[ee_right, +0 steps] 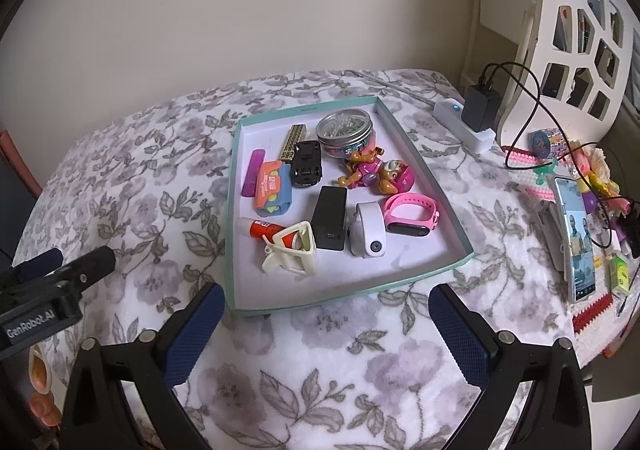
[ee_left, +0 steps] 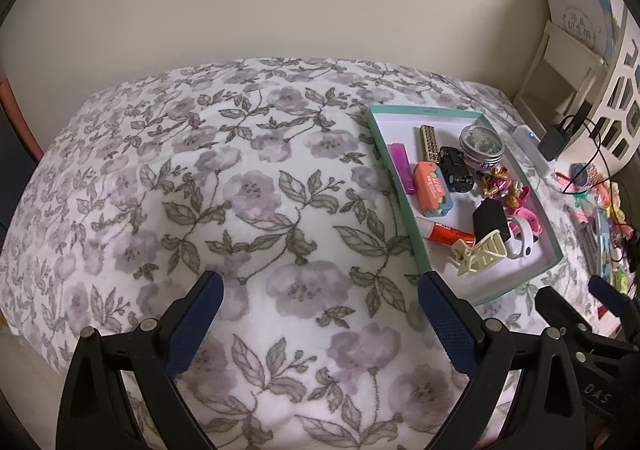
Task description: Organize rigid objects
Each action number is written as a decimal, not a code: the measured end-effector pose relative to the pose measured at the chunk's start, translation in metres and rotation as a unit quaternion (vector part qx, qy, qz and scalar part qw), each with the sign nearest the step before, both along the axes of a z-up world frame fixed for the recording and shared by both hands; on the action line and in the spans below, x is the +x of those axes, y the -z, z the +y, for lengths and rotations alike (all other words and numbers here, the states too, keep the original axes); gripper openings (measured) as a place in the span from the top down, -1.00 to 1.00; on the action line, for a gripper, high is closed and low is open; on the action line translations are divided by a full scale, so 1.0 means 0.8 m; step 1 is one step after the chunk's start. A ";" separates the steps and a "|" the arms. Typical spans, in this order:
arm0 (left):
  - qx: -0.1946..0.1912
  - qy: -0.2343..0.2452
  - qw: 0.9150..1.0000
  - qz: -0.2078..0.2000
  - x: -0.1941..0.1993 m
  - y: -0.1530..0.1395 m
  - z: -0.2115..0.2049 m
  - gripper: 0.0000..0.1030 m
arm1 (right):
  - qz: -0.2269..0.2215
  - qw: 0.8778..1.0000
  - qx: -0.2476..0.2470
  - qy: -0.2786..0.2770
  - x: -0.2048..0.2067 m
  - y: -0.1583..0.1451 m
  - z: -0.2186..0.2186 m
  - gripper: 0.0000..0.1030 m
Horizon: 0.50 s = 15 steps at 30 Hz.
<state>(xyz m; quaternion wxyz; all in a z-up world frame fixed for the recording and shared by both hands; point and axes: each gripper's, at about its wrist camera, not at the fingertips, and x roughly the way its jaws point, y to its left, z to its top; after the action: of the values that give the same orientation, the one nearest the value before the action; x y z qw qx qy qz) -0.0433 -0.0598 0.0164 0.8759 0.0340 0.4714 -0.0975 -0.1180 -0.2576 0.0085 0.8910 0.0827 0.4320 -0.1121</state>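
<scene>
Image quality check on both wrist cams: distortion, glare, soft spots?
Left wrist view: heavy fisheye bowing and dark corner vignette; the tray sits at the right, its contents small; soft, even light. Right wrist view: same bowing, tray contents sharper; only faint shadows under the items; the phone screen is lit and readable, no strong glare; the shelf edge at the far right is stretched.

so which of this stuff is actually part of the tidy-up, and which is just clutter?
Job:
tray
glue stick
hair clip
black box
pink watch
white watch
toy car
tin
toy pups

Lying about:
phone
charger
white shelf
</scene>
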 end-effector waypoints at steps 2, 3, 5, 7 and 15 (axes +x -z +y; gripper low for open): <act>0.009 0.001 1.000 -0.001 -0.001 0.000 -0.002 -0.90 | -0.002 1.000 -0.001 0.000 -0.001 -0.001 0.001 -1.00; 0.011 0.002 1.000 -0.003 -0.001 -0.001 -0.003 -0.90 | -0.003 1.000 -0.002 0.000 -0.001 -0.002 0.001 -1.00; 0.011 0.005 1.000 -0.004 -0.001 -0.002 -0.003 -0.90 | -0.005 1.000 -0.003 -0.001 -0.002 -0.003 0.001 -1.00; 0.011 0.005 1.000 -0.004 -0.001 -0.002 -0.003 -0.90 | -0.006 1.000 -0.004 -0.002 -0.002 -0.003 0.001 -1.00; 0.013 0.013 1.000 -0.005 -0.002 -0.003 -0.005 -0.90 | -0.003 1.000 -0.004 -0.003 -0.001 -0.003 0.003 -1.00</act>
<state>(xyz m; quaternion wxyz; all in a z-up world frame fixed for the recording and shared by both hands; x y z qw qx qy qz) -0.0447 -0.0635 0.0189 0.8764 0.0522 0.4678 -0.1021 -0.1186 -0.2555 0.0113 0.8929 0.0783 0.4293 -0.1109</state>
